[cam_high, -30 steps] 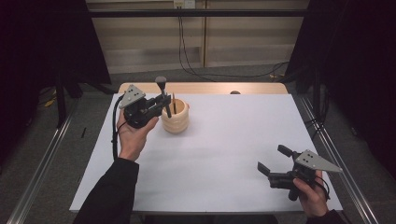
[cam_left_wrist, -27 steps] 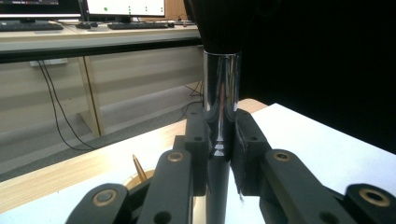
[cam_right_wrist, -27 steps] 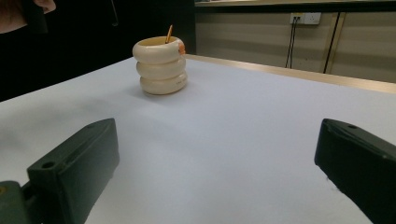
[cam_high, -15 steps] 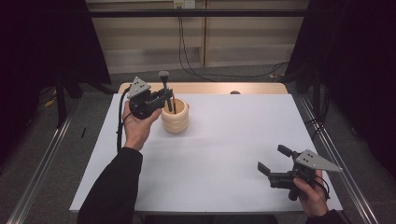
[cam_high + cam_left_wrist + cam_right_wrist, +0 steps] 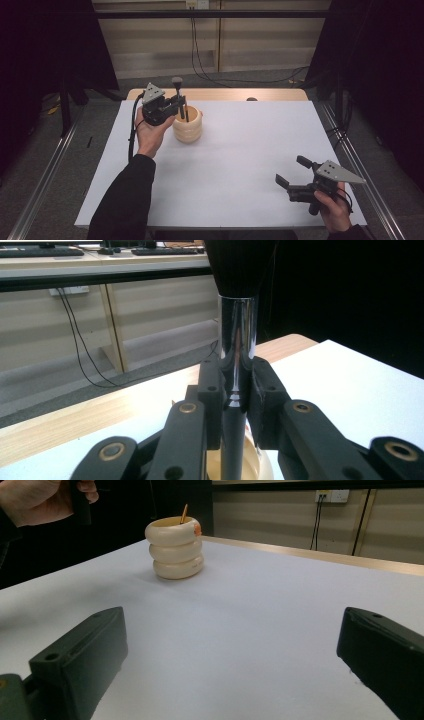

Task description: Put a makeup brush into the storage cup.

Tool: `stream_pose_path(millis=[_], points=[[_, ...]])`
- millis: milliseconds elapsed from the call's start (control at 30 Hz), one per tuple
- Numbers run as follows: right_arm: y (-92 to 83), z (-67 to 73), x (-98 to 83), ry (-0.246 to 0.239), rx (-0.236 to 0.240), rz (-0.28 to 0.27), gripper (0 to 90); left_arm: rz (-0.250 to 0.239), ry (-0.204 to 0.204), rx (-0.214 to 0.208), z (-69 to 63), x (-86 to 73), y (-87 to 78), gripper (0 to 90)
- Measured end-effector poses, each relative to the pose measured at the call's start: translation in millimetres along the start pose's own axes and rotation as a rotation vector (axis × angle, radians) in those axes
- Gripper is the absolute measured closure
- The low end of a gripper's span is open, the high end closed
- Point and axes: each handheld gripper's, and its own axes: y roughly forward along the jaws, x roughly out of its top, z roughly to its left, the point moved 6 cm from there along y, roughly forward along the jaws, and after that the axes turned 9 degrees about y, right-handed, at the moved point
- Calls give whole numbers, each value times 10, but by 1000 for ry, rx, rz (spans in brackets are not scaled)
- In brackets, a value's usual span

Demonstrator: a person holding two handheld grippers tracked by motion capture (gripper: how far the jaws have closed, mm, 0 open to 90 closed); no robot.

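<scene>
Nearest, the right hand-held gripper [image 5: 292, 181] is resting on the white surface [image 5: 250, 165] with jaws spread wide and nothing between them, unmoved over the last second. Farther off, the left hand-held gripper [image 5: 176, 106] is clamping a brush [image 5: 235, 335] by its shiny ferrule, bristles up. It has been shifting back and sinking, so the handle is now dipping into the ribbed cream cup [image 5: 188, 126]. The brush looks nearly stowed; letting go probably comes next.

A white table [image 5: 240, 165] with a wooden far edge; black cables [image 5: 200, 55] trail on the grey floor behind
</scene>
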Motion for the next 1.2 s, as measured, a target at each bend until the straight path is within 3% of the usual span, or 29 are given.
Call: stream_pose_path(millis=[67,367,600,933,1200], points=[[-2,-14,-1,-8,-5,3,0,4,-1,-17,-15,-10,13,787],[-4,-16,3,-1,-6,0,0,31,9,-5,-29,-138,124,786],[0,-18,4,-2,-7,-1,0,39,-24,13,0,-242,139,786],[6,-14,-3,-6,-2,7,0,66,-20,6,-71,-404,185,785],[10,-12,-5,-4,1,5,0,51,-31,-14,-135,-410,191,785]])
